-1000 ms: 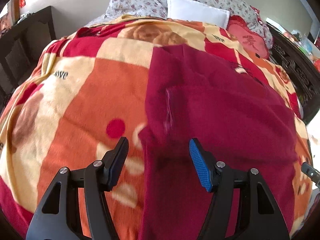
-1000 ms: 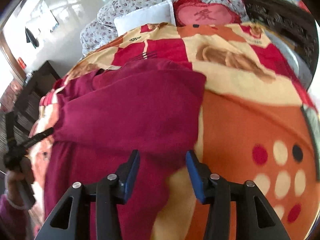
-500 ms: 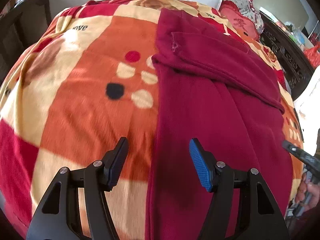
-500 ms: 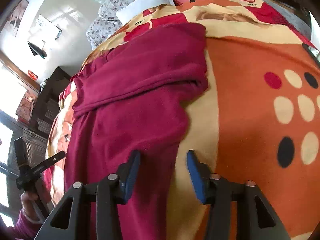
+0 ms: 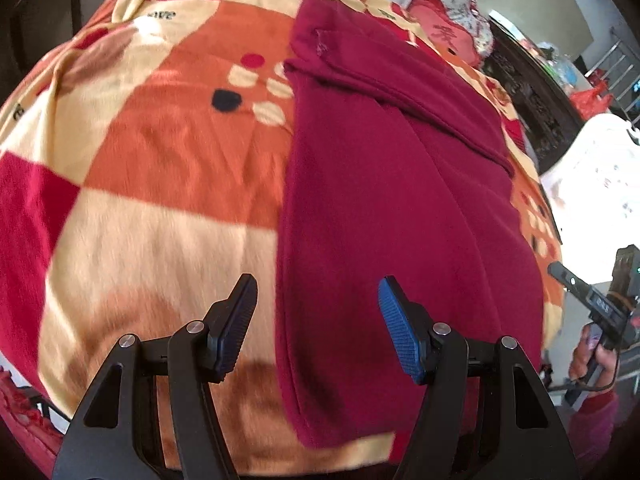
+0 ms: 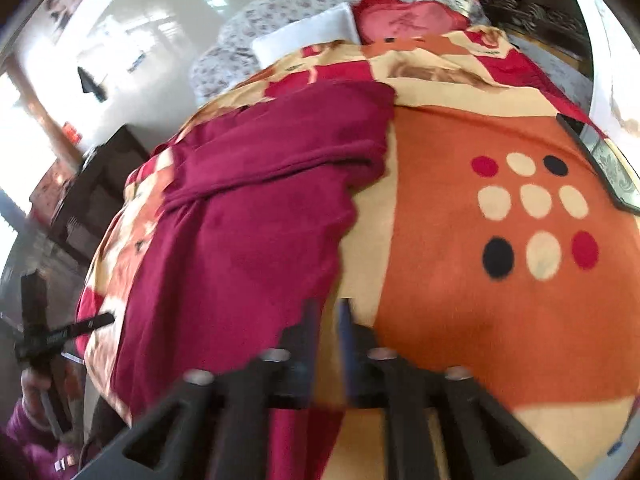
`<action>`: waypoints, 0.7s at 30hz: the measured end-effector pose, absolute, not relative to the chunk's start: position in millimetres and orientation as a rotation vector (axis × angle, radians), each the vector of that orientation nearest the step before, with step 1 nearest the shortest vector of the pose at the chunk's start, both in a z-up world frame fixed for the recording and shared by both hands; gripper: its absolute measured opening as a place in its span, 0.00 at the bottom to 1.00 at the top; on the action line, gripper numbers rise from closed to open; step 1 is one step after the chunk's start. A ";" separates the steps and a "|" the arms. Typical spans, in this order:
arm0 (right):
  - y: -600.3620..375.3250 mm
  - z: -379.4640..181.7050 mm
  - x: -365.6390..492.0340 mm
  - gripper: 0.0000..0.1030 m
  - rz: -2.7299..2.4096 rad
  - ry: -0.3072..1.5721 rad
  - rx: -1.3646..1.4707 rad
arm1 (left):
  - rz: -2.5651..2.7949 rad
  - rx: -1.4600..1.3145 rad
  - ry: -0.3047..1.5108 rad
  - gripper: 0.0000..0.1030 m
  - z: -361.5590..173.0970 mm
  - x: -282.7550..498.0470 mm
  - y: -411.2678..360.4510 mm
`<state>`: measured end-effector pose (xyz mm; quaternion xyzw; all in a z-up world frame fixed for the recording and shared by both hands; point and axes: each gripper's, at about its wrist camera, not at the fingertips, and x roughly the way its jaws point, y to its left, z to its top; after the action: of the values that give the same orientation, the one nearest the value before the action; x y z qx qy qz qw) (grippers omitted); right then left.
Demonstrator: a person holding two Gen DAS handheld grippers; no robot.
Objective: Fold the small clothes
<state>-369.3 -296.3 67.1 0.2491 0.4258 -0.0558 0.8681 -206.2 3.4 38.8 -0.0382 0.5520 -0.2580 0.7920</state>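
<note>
Patterned blanket [image 5: 168, 168] carries a maroon garment [image 5: 392, 216], left hand-held gripper [image 5: 316, 320] spread.

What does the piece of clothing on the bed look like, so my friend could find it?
Look at the bed's big orange, cream and red blanket with dots. Lying flat along it is the dark red garment, its top part folded down across itself. It is the only plain, one-colour cloth there.

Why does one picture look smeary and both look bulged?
Right wrist view: motion blur smears the right claw and the maroon garment; window glare washes its left edge. Left wrist view: sharper, left claw crisp. Fisheye lenses bulge the blanket.
</note>
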 end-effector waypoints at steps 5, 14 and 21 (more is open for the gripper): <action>-280.2 50.7 -403.1 0.61 -0.045 0.906 0.649 | -0.577 -0.093 1.244 0.61 31.5 -227.5 16.2; -252.7 24.4 -435.9 0.61 0.021 0.936 0.716 | -0.597 -0.113 1.315 0.62 15.0 -242.7 16.0; -240.0 15.2 -441.0 0.61 0.094 0.915 0.753 | -0.620 -0.142 1.319 0.75 10.9 -239.1 12.0</action>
<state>-441.0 -240.0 15.2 0.3549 0.4309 0.0443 0.8285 -239.1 12.0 10.9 -0.0648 0.6022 -0.2831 0.7437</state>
